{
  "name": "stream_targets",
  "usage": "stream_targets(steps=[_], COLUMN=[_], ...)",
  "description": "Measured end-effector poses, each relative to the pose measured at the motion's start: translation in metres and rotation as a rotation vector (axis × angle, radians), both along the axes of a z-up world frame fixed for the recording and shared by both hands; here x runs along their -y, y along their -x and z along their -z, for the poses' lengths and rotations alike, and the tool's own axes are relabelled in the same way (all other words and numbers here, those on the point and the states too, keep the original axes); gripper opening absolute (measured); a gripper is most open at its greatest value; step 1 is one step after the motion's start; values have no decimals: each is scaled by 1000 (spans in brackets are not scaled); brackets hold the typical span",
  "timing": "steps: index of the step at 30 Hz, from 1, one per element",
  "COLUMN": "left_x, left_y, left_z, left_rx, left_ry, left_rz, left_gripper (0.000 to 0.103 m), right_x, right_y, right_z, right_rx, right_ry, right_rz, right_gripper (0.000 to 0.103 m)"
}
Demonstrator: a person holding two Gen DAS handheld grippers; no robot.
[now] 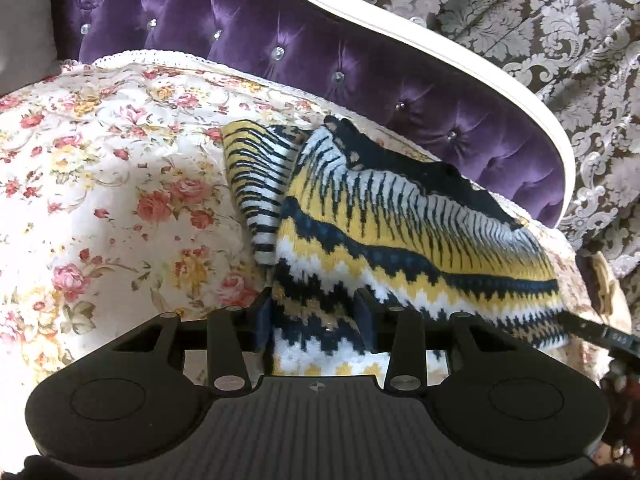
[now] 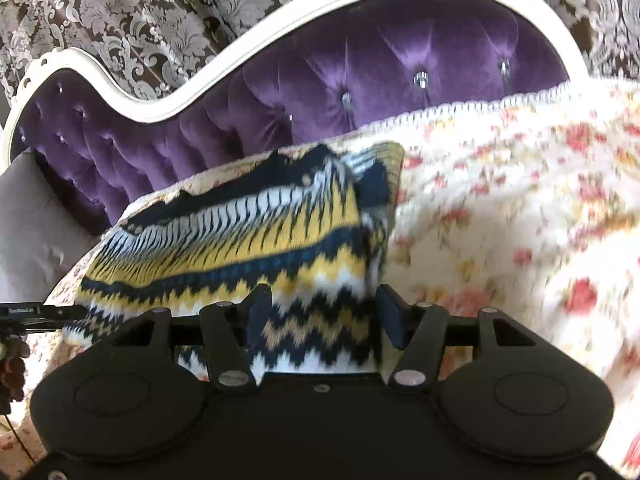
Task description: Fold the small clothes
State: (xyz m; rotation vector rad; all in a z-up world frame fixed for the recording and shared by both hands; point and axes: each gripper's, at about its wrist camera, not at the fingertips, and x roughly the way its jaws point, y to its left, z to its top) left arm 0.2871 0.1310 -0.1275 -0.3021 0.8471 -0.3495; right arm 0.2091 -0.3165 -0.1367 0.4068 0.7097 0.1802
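A small knitted sweater (image 1: pixel 380 236) with yellow, white and navy zigzag bands lies on the floral bed cover (image 1: pixel 100 184). One sleeve is folded along its left side. My left gripper (image 1: pixel 316 308) has its jaws around the sweater's near hem, with fabric between the fingers. In the right wrist view the same sweater (image 2: pixel 240 236) lies ahead, and my right gripper (image 2: pixel 320 304) also has its jaws around the hem. The other gripper's finger shows at the far edge in each view (image 1: pixel 600 332) (image 2: pixel 40 314).
A purple tufted headboard (image 1: pixel 360 64) with a white frame runs behind the bed. A patterned brown and silver curtain (image 1: pixel 540 12) hangs behind it. The floral cover (image 2: pixel 520 208) spreads wide beside the sweater.
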Motion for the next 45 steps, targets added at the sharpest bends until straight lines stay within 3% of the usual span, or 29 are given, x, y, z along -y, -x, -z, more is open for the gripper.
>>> stream_targets(steps=[1,2,3,4,8,12,15,17,19,21,23,25,29,32,35,40,45], left_x=[1,1,2,2,-3,-14,-16,-21,-30,-41,-46,-48,-33,-4,31,78,80], left_y=[0,1,1,1,6,7,6,2,0,2,4,9,20,19,10,-30,-76], left_z=[0,-1,-1,-2,-15,-17,-10,-5,1,3,-2,-13,-46,-63,-67,-48,-26], left_rx=[2,1,-11,-22,-25,-45,-64,-103,-137,-141,-138,-106,37,131,193,168,103], left_ry=[3,0,-12,-26,-104,-113,-83,-40,-26,5,-30,-129,-153,-183,-201,-239,-224], left_rz=[8,18,26,38,92,99,94,68,12,-24,-83,-170,-220,-172,-79,-14,-85], left_gripper=[35,11,4,4,4,4,5,10,14,22,25,26,28,41,46,46,46], right_x=[-2,-4,-6,-8,-8,-1,3,7,13,16,19,23,27,26,22,17,14], right_y=[0,-1,0,0,2,7,6,6,8,12,16,19,16,5,-10,-29,-40], right_z=[1,1,0,0,-13,-20,-13,-8,-6,-8,-10,-12,-18,-17,-12,-1,6], right_rx=[-1,-1,-4,-11,-32,-46,-63,-69,-77,-69,-63,-45,5,19,24,-6,-13], right_ry=[8,18,28,40,68,112,80,30,-16,-5,0,7,1,-29,-64,-82,-65], right_rz=[-3,-7,-9,-11,-38,-44,-39,-19,18,34,36,45,60,46,32,17,-5], right_gripper=[63,60,43,23,20,16,16,18,27,28,44,71,74,77,80,83,83])
